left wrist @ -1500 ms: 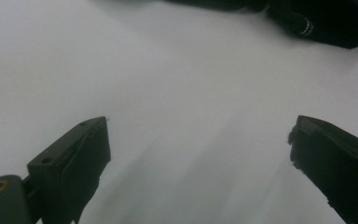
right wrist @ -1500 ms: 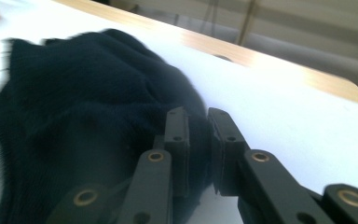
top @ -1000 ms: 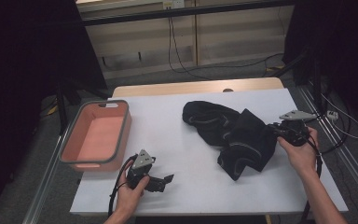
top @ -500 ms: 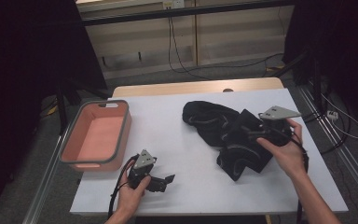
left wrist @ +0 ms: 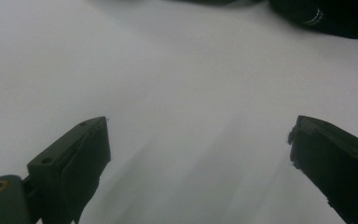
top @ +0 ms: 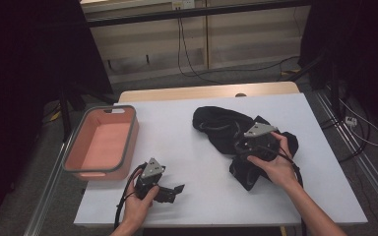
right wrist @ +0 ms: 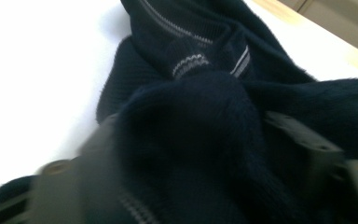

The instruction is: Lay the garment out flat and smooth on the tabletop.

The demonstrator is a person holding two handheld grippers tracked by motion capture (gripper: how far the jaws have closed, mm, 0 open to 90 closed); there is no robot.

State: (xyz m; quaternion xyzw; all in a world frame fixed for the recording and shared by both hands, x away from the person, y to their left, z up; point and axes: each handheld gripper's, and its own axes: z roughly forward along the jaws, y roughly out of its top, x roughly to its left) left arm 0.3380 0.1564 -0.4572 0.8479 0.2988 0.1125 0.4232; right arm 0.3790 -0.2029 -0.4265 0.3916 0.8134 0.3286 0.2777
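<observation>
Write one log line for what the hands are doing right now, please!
right gripper: jaws around a fold of dark sweater, just closing | left gripper: jaws open, over bare table | pink bin: empty

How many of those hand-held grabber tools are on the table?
2: the left gripper near the front edge beside the pink tub, the right gripper on the dark sweater.

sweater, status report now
Right gripper on the sweater, jaws just closing around a fold. Left gripper open over bare table. Nothing in the way.
</observation>
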